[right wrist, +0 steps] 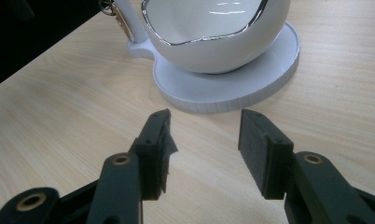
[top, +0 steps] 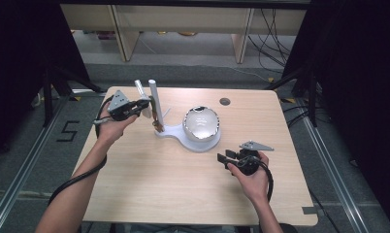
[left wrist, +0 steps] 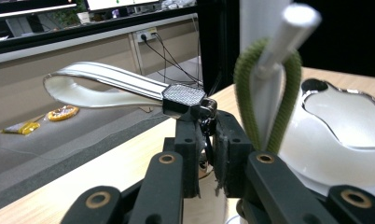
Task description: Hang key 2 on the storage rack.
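We hold a spoon (left wrist: 106, 86) in our left gripper (top: 135, 108). In the left gripper view the two black jaws are squeezed together on the spoon's dark handle end, and the shiny scoop sticks out toward the upper left of that frame. We grip it at the very end so the scoop stays free.

In the high view the spoon is up in the air at the upper left of the table (top: 149, 189), just beside the tall white post (top: 154, 103). The post stands up from the flat white stand (top: 183, 138). A green loop (left wrist: 286, 102) hangs around the post in the left gripper view. We think the spoon belongs on this post, so we keep it close to it.

The white bowl (top: 201, 123) with a shiny rim sits on the round part of the stand, in the middle of the high view.

Our right gripper (top: 227, 159) waits low at the lower right, near the stand but not touching it. Its jaws are apart with nothing between them. We think it stays there to steady the stand if it slips.
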A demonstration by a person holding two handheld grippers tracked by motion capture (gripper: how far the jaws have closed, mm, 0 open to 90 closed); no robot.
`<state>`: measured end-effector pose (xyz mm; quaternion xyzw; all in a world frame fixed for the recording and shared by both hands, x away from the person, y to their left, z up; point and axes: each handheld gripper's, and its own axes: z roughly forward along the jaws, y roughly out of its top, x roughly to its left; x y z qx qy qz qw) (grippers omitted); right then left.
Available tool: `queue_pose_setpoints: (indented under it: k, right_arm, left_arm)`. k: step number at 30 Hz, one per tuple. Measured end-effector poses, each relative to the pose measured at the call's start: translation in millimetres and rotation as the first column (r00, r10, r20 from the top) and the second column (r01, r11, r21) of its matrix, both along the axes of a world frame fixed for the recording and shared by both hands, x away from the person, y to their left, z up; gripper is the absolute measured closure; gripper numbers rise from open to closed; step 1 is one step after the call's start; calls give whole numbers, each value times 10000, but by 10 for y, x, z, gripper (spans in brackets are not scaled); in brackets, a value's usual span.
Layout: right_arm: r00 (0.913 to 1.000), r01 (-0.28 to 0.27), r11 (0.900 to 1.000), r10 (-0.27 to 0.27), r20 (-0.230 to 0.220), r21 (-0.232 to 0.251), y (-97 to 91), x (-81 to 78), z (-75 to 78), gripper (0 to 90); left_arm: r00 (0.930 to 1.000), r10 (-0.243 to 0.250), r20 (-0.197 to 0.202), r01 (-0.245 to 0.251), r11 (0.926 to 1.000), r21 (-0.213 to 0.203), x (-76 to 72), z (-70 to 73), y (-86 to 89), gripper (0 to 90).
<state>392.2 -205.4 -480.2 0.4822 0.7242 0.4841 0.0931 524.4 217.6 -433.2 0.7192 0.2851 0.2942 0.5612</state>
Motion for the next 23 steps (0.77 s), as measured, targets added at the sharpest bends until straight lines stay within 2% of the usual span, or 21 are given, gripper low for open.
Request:
queue_pose_setpoints:
  k: [5, 6, 8, 11, 12, 13, 14, 15, 18, 22, 23]
  right_arm:
    - [9999, -20, 10000, 20, 119, -21, -3, 7, -4, 541]
    - [10000, 66, 10000, -66, -28, 63, 3, -6, 3, 540]
    - [9999, 19, 10000, -19, 149, -32, -7, 5, -3, 538]
    - [9998, 28, 10000, -27, 215, -44, -15, 8, -8, 537]
    - [9999, 84, 9997, -82, 111, -241, -27, 0, 6, 536]
    - [9992, -24, 9997, 34, 398, -237, -37, 19, -8, 535]
    - [9993, -80, 9997, 87, 365, -213, -41, 18, -6, 535]
    - [9993, -56, 9997, 65, 376, -244, -45, 17, -5, 535]
    - [9993, -12, 9999, 17, 368, -143, -57, 14, 2, 534]
    - [9987, 165, 9994, -151, 477, -297, -92, 20, 2, 531]
    - [9990, 113, 9997, -104, 443, -195, -97, 19, 5, 530]
  left_arm:
    - [9997, 89, -221, -87, 9999, 127, 2, -40, 0, 788]
    - [9995, 48, -308, -47, 10000, 38, 4, -52, 1, 757]
    - [9983, 51, -577, -42, 9999, 160, -12, -68, 8, 649]
    - [9972, 225, -713, -220, 9997, 77, -67, -87, 36, 533]
    - [9964, 302, -798, -291, 9995, 146, -99, -91, 60, 500]
    - [9951, 450, -881, -433, 9988, 212, -131, -93, 85, 464]
    - [9940, 533, -954, -512, 9984, 242, -156, -98, 106, 436]
    - [9920, 677, -1067, -646, 9974, 321, -211, -101, 142, 424]
    - [9877, 964, -1235, -952, 9953, 154, -384, -135, 216, 380]
    - [9825, 1191, -1432, -1266, 9910, -445, -680, -233, 298, 318]
    - [9810, 1291, -1445, -1384, 9888, -558, -789, -273, 324, 312]
